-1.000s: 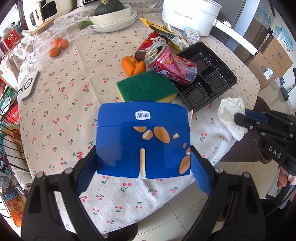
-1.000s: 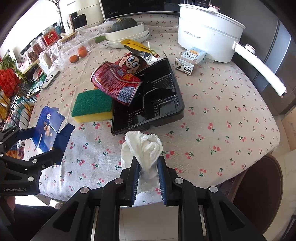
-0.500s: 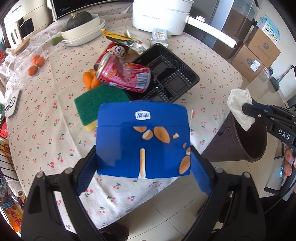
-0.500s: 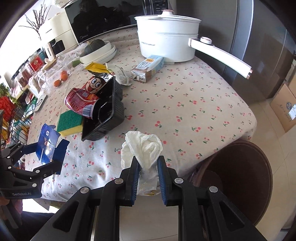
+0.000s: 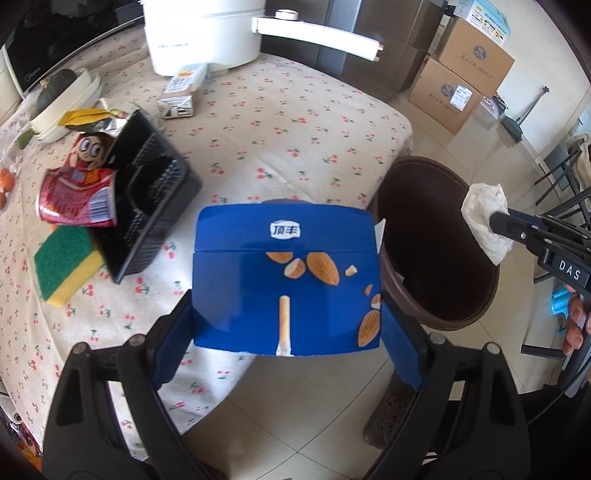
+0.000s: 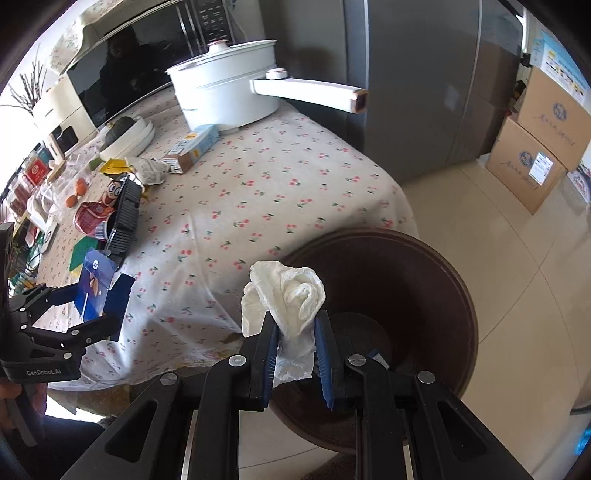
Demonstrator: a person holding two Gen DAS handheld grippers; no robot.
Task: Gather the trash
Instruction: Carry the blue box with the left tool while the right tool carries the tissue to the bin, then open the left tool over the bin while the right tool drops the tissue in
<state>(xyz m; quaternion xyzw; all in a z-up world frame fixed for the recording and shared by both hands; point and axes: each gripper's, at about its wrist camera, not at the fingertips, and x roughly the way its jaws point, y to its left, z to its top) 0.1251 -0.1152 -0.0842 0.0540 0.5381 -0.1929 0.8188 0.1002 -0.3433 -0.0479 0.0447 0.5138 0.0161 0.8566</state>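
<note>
My left gripper (image 5: 286, 321) is shut on a blue snack box (image 5: 286, 277) with almonds printed on it, held over the table's near edge beside a dark brown trash bin (image 5: 436, 251). My right gripper (image 6: 295, 325) is shut on a crumpled white tissue (image 6: 286, 295) and holds it above the bin's (image 6: 399, 295) left rim. The tissue (image 5: 485, 218) and right gripper also show in the left wrist view, over the bin's right rim. The blue box (image 6: 94, 284) shows in the right wrist view at the left.
On the cherry-print tablecloth (image 5: 277, 122) lie a black plastic tray (image 5: 147, 192), a crushed red can (image 5: 77, 199), a green sponge (image 5: 62, 262), a small carton (image 5: 181, 92), wrappers and a white pot (image 5: 207, 33). Cardboard boxes (image 5: 465, 74) stand on the tiled floor.
Both grippers have swung right, away from the table middle toward the bin. The tissue now hangs over the bin and the blue box is at the table edge beside it.
</note>
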